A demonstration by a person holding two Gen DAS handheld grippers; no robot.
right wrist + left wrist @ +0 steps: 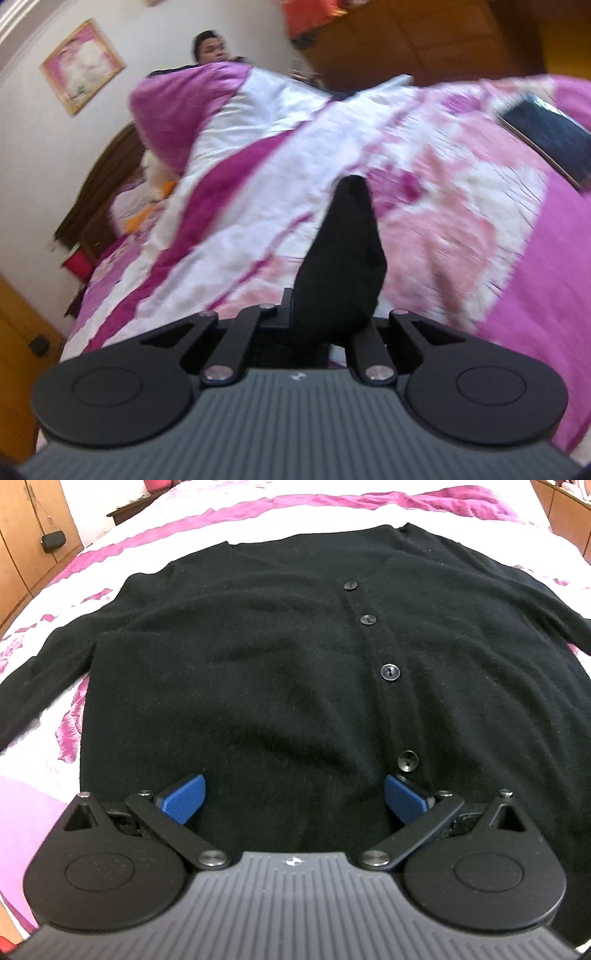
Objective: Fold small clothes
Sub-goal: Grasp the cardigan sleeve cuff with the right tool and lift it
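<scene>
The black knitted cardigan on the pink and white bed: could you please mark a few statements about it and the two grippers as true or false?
1. The black knitted cardigan lies spread on the pink and white floral bedspread. True.
2. The left gripper is shut on a button. False: its blue pads stand wide apart over the hem.
3. The right gripper is shut on black fabric. True.
4. The cardigan shows red buttons. False: the round buttons are black.
5. A dark flat phone lies on the bedspread. True.
</scene>
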